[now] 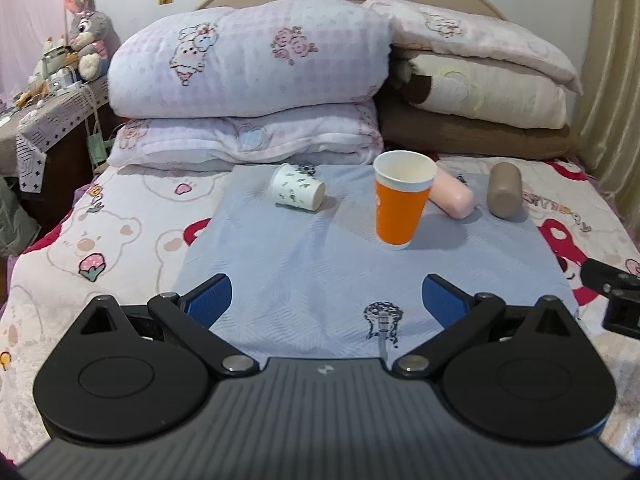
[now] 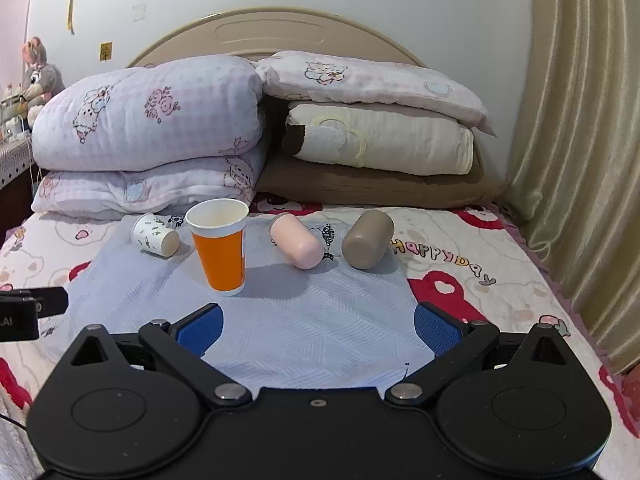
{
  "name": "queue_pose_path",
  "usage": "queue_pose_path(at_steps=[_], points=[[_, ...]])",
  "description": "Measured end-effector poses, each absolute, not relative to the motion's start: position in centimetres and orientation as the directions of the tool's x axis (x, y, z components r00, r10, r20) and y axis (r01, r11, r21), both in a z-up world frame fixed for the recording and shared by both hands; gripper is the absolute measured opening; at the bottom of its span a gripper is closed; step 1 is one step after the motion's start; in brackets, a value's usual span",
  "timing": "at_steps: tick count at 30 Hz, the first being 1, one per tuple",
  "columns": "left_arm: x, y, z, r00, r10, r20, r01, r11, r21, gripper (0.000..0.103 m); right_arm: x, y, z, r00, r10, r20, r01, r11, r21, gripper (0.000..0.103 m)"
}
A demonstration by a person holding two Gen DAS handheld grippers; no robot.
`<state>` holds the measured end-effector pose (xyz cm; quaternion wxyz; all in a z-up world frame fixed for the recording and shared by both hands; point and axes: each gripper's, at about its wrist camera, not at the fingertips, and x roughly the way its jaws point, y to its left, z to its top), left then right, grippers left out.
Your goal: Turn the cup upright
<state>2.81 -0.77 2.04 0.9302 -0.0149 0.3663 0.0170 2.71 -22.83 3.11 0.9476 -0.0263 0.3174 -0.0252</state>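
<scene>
An orange paper cup (image 1: 400,204) (image 2: 220,246) stands upright on a light blue cloth (image 1: 320,264) (image 2: 312,312) on the bed. A white cup with green print (image 1: 297,188) (image 2: 155,236) lies on its side to its left. A pink cup (image 1: 454,196) (image 2: 298,246) and a brown cup (image 1: 505,189) (image 2: 368,238) lie on their sides to its right. My left gripper (image 1: 327,300) is open and empty, low over the cloth's front. My right gripper (image 2: 318,330) is open and empty, in front of the cups.
Folded quilts and pillows (image 1: 248,76) (image 2: 376,136) are stacked at the headboard behind the cups. A cluttered side table (image 1: 48,100) with a plush toy stands at the left. A curtain (image 2: 580,120) hangs at the right. The other gripper's body shows at the frame edges (image 1: 616,296) (image 2: 24,312).
</scene>
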Motion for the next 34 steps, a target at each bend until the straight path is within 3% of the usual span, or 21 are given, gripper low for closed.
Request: queue_pose_path(at_steps=[34], points=[[2.75, -1.21, 2.01, 0.731, 0.053, -0.681, -0.040, 0.999, 0.035, 0.103, 3.01, -23.56, 3.17, 0.800, -0.077, -0.595, 0.069, 0.997, -0.037, 0.103]])
